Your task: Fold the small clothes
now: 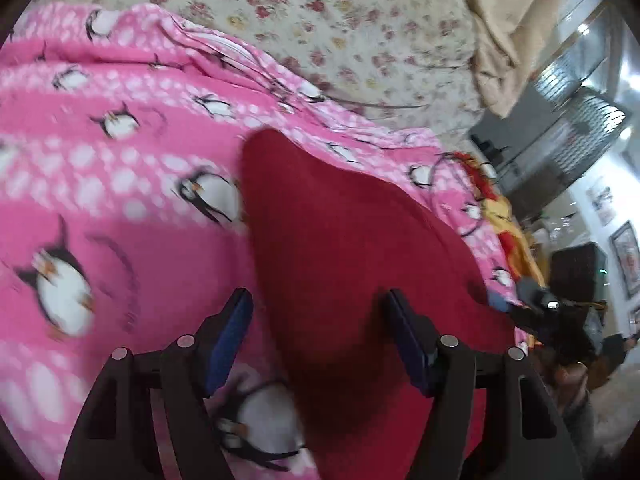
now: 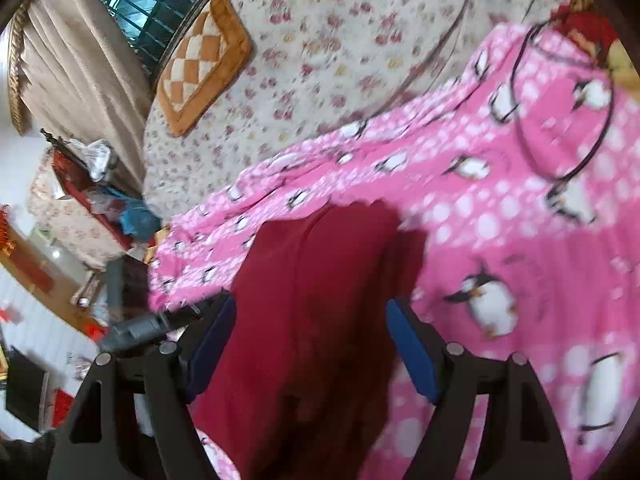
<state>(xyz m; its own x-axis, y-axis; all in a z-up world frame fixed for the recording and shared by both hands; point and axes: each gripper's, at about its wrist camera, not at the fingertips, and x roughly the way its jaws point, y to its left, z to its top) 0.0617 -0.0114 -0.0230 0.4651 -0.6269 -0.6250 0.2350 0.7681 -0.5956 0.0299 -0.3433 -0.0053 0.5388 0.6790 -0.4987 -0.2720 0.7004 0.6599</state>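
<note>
A dark red garment (image 1: pixel 340 248) lies on a pink penguin-print blanket (image 1: pixel 120 184). In the left wrist view my left gripper (image 1: pixel 318 312) is open, its blue-padded fingers straddling the near part of the red cloth without closing on it. The right gripper (image 1: pixel 540 308) shows at the right edge of the cloth. In the right wrist view the same red garment (image 2: pixel 320 288) runs between the open fingers of my right gripper (image 2: pixel 310 320). The left gripper (image 2: pixel 140 330) shows at the garment's left side. The image is motion-blurred.
The blanket (image 2: pixel 520 240) covers a bed with a floral sheet (image 1: pixel 340 12). A checked orange cushion (image 2: pixel 200 60) lies at the head. A black hoop (image 2: pixel 560 120) and yellow-red cloth (image 1: pixel 500 208) lie on the blanket's far side. Room furniture stands beyond the bed edge.
</note>
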